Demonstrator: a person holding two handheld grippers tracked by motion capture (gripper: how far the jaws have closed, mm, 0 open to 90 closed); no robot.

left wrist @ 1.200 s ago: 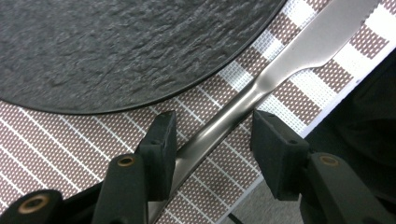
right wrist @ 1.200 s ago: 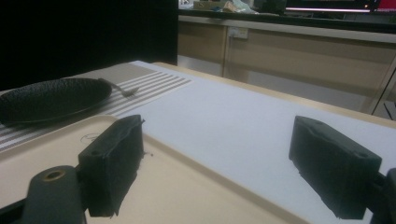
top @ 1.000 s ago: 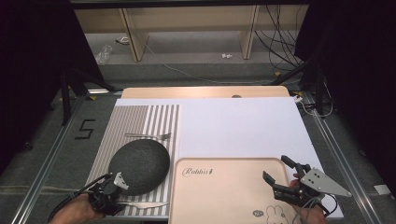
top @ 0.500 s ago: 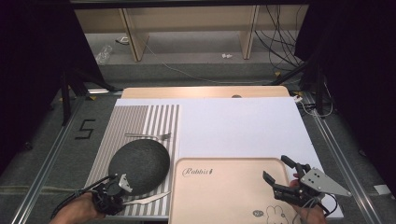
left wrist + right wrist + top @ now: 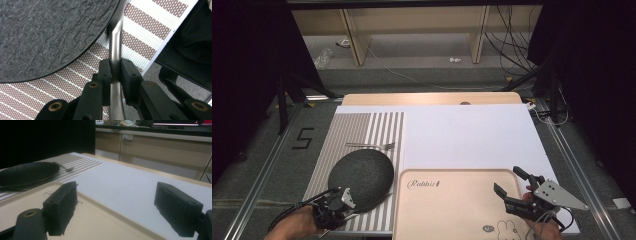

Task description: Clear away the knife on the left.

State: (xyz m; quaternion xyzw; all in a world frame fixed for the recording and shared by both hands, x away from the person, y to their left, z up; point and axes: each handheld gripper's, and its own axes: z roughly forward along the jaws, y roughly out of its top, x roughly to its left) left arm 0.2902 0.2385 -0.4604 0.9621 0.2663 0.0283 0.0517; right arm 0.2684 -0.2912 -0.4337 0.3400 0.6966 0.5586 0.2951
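Steel, dull and grey: the handle of a piece of cutlery [image 5: 115, 45] runs up between the pads of the left gripper [image 5: 115, 72], which have just been closing and now pinch it from both sides. The handle lies on the striped placemat [image 5: 147, 27] at the near edge of the dark plate [image 5: 47, 32], and its far end slips under or behind the plate's rim, so I cannot tell whether it is a knife or a spoon. Gripping it low on the shaft, flat against the mat, looks like the start of a lift, probably to move it clear of the plate.

In the high view the left gripper [image 5: 333, 204] sits at the plate's near rim, while the right gripper [image 5: 516, 187] hovers over the right end of the beige tray [image 5: 452, 210] with its jaws spread wide and nothing between them, seemingly waiting its turn.

By count: one plate [image 5: 361, 177], one placemat [image 5: 362, 131], one tray, one fork [image 5: 371, 145] lying across the mat just beyond the plate, and the one pinched handle. All of it rests on a white sheet [image 5: 467, 135] spread over the wooden table [image 5: 427, 98].
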